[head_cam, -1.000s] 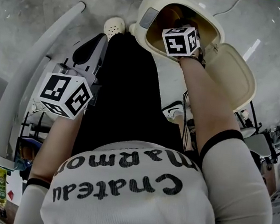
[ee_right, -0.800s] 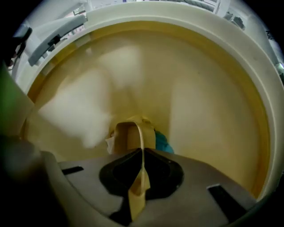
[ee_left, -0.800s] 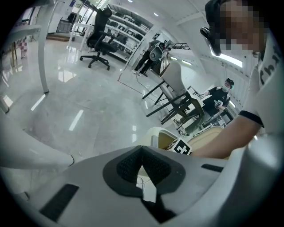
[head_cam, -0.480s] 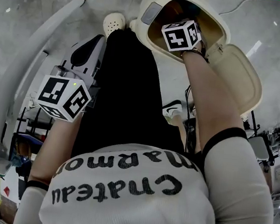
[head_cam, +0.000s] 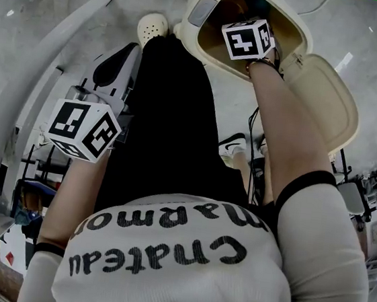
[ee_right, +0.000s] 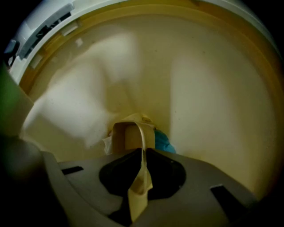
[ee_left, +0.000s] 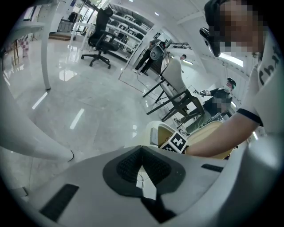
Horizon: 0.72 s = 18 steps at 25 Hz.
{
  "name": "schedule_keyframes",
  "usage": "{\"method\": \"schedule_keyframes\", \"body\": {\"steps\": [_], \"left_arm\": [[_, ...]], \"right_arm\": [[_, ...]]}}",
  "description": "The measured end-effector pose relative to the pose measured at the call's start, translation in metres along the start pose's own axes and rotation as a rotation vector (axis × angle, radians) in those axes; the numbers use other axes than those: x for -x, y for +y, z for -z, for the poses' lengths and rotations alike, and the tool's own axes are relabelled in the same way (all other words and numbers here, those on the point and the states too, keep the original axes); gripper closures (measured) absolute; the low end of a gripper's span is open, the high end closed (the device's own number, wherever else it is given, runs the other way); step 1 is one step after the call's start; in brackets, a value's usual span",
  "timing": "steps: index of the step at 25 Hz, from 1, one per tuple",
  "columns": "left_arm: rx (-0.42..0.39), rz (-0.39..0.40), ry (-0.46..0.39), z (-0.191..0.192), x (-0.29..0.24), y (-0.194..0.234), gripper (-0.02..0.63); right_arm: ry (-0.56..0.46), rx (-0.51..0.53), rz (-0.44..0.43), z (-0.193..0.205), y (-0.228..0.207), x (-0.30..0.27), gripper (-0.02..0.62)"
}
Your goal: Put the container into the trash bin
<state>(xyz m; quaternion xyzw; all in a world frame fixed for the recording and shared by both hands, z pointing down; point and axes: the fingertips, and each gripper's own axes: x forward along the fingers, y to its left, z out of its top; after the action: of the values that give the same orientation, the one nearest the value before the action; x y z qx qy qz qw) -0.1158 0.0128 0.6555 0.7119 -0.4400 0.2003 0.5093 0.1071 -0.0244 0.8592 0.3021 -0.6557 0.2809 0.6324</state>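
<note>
Left gripper [ee_left: 141,153] sits off to the left of the trash bin [head_cam: 192,13], jaws pressed together on nothing, just idle. The bin's lid [head_cam: 326,102] is flipped open on its right side. Right gripper [ee_right: 143,155] is down inside the bin's mouth, clamped tight on the thin wall of the beige container [ee_right: 126,135], which hangs above some blue rubbish [ee_right: 163,141] at the bin's bottom. So basically there imo: only the let-go and pull-out to do.
</note>
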Motion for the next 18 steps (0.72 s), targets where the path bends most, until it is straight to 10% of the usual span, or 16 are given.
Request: {"method": "schedule_keyframes", "body": {"steps": [18], "left_arm": [[0.003,-0.004,-0.092,-0.013,0.040,-0.036,0.583]], "right_arm": [[-0.024,-0.131,0.025,-0.001,-0.011,0.061,0.555]]}}
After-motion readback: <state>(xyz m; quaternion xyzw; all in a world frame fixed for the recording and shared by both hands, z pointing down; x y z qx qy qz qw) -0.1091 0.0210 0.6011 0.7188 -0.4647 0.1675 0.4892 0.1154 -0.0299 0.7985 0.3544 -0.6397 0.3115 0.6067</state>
